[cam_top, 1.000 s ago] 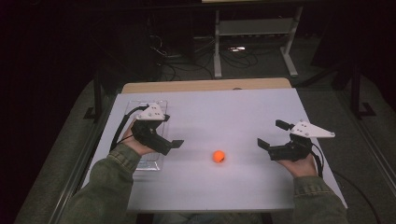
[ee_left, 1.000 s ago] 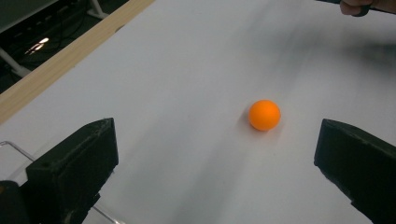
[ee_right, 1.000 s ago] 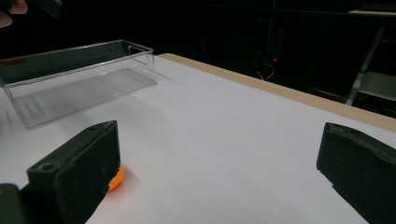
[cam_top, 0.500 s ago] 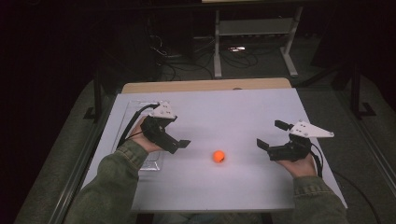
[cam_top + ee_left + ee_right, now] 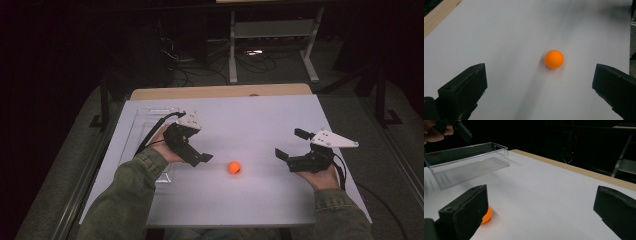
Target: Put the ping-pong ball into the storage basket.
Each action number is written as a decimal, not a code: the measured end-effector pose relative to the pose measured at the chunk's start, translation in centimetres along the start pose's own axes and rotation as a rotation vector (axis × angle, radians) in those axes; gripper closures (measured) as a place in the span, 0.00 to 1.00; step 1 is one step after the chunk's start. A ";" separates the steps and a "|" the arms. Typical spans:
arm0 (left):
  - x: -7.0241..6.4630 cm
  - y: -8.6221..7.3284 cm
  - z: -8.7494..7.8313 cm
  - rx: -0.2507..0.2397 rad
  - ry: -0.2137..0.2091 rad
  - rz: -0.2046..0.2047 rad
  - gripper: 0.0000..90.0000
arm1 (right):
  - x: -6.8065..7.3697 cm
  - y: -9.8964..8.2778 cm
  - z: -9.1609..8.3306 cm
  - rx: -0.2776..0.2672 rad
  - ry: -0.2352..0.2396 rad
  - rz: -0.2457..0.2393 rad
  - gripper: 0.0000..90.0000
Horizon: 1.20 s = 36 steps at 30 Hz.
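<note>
1. The table (image 5: 260, 200) is lying white and bare around its middle, with a wooden strip along its 12 o'clock edge.
2. The clear bin (image 5: 469, 160) is sitting on the table at about 9 o'clock from the table's middle, its long axis running from 6 to 12 o'clock in the high view; it is upright and open at the top.
3. The left gripper (image 5: 202, 159) is hovering over the table just beside the bin, pointing toward 4 o'clock at the ball, its jaws standing wide apart with nothing between them.
4. The right gripper (image 5: 289, 145) is resting near the table's 3 o'clock edge, pointing toward 9 o'clock, its jaws spread and gripping nothing.
5. The ball (image 5: 234, 167) is lying on the table between the two grippers, nearer the left one and touching neither; being round, it is showing no long axis or heading.
</note>
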<state>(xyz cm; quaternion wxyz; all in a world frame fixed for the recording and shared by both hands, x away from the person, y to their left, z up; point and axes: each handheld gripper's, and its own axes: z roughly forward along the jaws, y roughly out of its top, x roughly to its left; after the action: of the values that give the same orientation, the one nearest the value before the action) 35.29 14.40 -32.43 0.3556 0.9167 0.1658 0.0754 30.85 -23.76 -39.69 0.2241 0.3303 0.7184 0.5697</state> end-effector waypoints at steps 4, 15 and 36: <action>0.0 0.4 0.5 0.016 -0.015 0.008 0.00 | 0.0 0.0 0.0 0.001 0.003 -0.002 0.00; -0.1 1.4 1.9 0.053 -0.037 0.015 0.00 | 0.0 0.0 0.0 -0.004 0.011 0.002 0.00; -0.4 2.7 5.6 0.145 -0.100 0.033 0.00 | -0.2 0.1 -0.2 -0.018 0.019 0.013 0.00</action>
<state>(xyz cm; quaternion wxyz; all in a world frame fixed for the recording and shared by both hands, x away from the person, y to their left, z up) 37.01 8.87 -34.78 0.2946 0.9454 0.1376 0.0232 30.86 -24.05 -39.60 0.2164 0.3273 0.7134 0.5805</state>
